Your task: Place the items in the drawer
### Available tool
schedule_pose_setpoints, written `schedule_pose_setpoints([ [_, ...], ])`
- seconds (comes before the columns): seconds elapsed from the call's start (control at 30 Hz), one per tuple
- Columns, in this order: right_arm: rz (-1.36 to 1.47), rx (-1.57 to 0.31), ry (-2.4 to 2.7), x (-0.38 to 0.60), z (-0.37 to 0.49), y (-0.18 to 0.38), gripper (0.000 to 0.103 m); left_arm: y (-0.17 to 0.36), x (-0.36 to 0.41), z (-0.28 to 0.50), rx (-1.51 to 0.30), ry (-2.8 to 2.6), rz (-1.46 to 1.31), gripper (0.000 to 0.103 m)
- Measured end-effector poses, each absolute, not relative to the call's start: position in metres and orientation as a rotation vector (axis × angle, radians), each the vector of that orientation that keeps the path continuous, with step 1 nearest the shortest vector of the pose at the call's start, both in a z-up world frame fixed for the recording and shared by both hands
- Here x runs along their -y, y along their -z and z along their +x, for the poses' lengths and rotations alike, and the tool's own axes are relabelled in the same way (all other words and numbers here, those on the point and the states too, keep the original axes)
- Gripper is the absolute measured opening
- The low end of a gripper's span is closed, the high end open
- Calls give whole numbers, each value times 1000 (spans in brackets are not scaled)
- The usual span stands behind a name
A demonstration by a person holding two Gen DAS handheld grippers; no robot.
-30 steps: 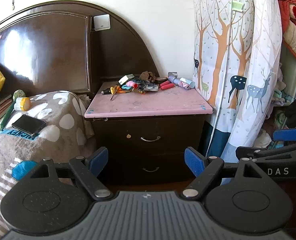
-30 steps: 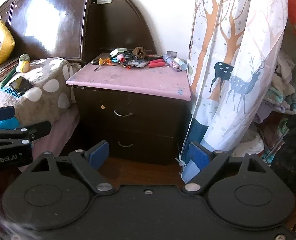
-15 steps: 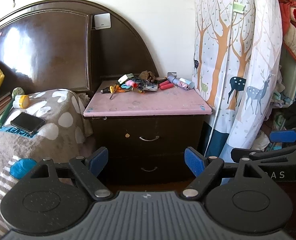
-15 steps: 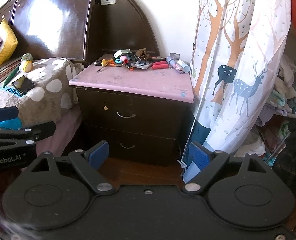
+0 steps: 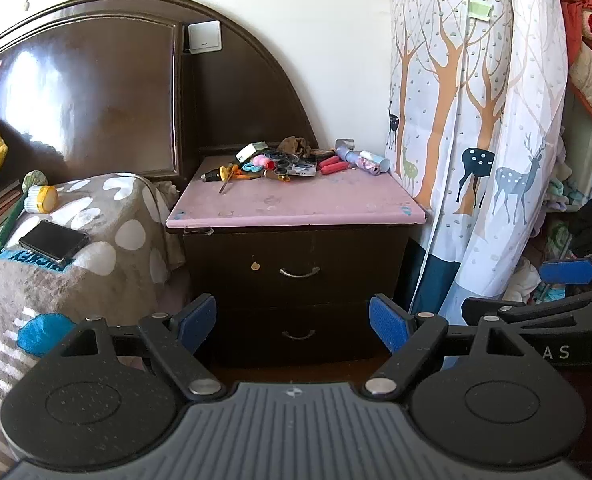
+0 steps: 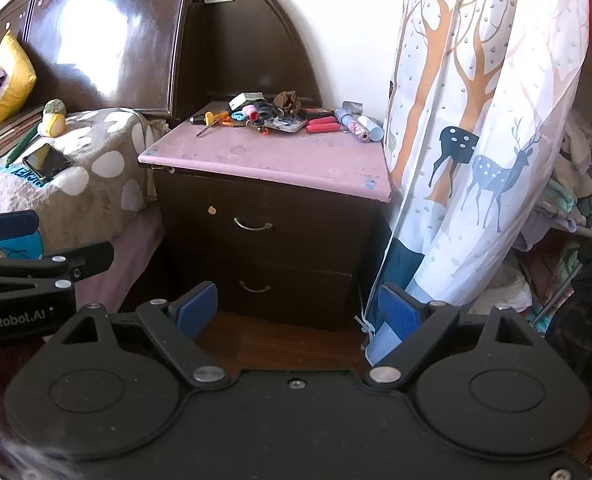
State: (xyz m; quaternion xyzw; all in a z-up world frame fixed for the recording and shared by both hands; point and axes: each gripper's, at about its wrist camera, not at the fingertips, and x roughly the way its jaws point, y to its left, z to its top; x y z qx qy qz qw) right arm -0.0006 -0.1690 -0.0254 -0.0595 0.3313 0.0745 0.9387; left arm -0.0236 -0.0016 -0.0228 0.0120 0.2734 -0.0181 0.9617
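Note:
A dark nightstand (image 5: 296, 256) with a pink top (image 5: 296, 204) has two shut drawers, the upper (image 5: 299, 273) and lower (image 5: 298, 335) each with a metal handle. Small items lie along the back of the top: a screwdriver (image 5: 220, 176), red-handled pliers (image 5: 334, 167), a folded umbrella (image 5: 364, 160) and other clutter. The nightstand also shows in the right wrist view (image 6: 272, 232). My left gripper (image 5: 293, 318) is open and empty, well short of the drawers. My right gripper (image 6: 296, 310) is open and empty, also in front of the nightstand.
A bed with a spotted blanket (image 5: 76, 240) lies left of the nightstand, with a phone (image 5: 54, 240) on it. A deer-print fabric wardrobe cover (image 5: 476, 140) hangs close on the right. Piled clothes (image 6: 568, 200) sit further right. A dark headboard (image 5: 96, 100) stands behind.
Both grippers have moved a little closer to the nightstand, which looks slightly larger. Both stay open and empty.

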Motion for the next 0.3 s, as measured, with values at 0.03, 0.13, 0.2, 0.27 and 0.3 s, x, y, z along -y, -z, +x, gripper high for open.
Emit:
schedule_pose_setpoints([
  [0.03, -122, -677, -152, 169, -1, 26, 89, 23, 1, -24, -554, 37, 24, 84],
  [0.13, -123, -679, -152, 169, -1, 27, 89, 24, 1, -23, -554, 37, 21, 84],
  [0.2, -122, -681, -153, 170, -1, 27, 89, 25, 0, -23, -553, 36, 19, 84],
  [0.27, -124, -683, -153, 170, -1, 28, 89, 25, 0, -23, -552, 36, 17, 84],
  [0.3, -124, -685, -154, 170, -1, 29, 89, 26, 0, -23, -551, 38, 16, 84],
])
